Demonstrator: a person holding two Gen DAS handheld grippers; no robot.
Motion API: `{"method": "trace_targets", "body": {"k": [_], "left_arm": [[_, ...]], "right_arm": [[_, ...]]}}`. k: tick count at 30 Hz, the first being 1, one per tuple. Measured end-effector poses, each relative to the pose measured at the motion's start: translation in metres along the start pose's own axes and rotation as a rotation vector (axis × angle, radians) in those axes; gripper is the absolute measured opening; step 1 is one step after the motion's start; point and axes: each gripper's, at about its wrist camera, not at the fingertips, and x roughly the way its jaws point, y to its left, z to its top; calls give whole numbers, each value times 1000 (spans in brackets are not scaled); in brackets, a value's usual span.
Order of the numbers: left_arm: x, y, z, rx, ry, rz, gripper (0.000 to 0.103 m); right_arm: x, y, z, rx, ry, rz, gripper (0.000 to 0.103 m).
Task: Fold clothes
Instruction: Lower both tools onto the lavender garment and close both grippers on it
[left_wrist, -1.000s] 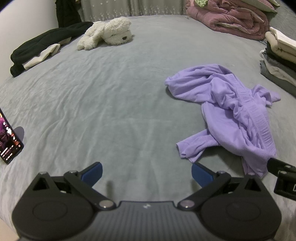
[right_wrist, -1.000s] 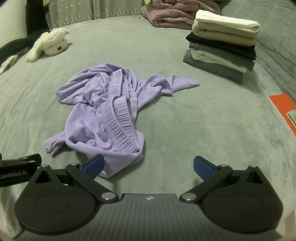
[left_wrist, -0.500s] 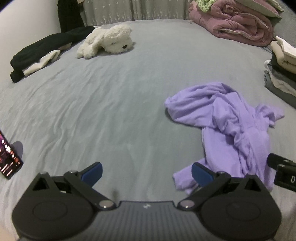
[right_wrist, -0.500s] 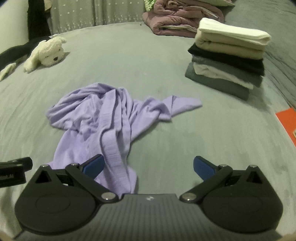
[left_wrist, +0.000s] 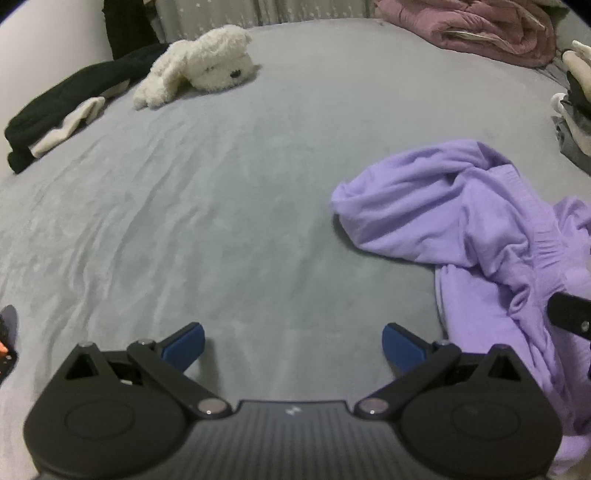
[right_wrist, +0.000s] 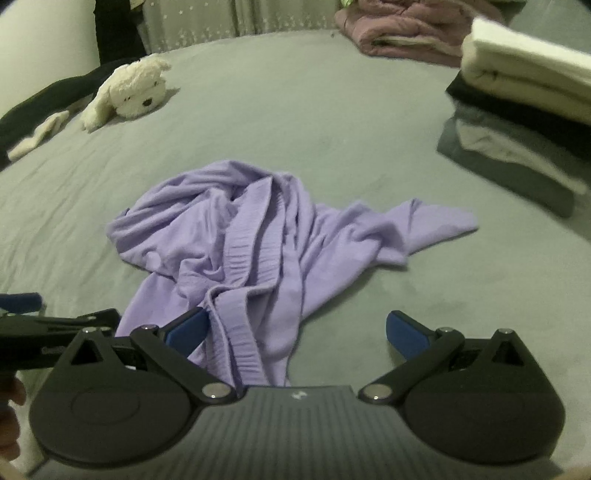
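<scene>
A crumpled lilac garment (right_wrist: 258, 236) lies bunched on the grey bed, its ribbed band running down the middle toward me. In the left wrist view the same lilac garment (left_wrist: 480, 236) fills the right side. My right gripper (right_wrist: 295, 332) is open just over the garment's near end; its left fingertip (right_wrist: 186, 330) touches the cloth. My left gripper (left_wrist: 293, 345) is open above bare bedding, with the garment just right of its right fingertip (left_wrist: 400, 345). Nothing is held by either one.
A white plush toy (left_wrist: 199, 62) and dark clothes (left_wrist: 62, 99) lie at the far left. A stack of folded clothes (right_wrist: 524, 110) stands at the right. A pink quilt (left_wrist: 472, 29) is at the back. A phone edge (left_wrist: 5, 356) shows at the left.
Both grippers have moved forward and lower over the bed; the garment looms larger and its near end now lies under the right gripper. Both stayed open.
</scene>
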Motion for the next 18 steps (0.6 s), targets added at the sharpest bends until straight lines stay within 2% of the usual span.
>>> {"method": "trace_targets", "body": {"k": [3,12,15,18], "left_arm": [[1,1,-3,-2,-27,-12,103],[0,9,-20,4,-126,-67,103],[0,13,-22,17,-133,-88,103],[-1,19,-17,25,-98,-114,103]], "right_arm": [[10,-1,-2,16,41,23,103],[11,1,-14,-19,3,2,103],[9,1,-15,-31,-4,1,103],[3,0,-14,-32,9,7,103]]}}
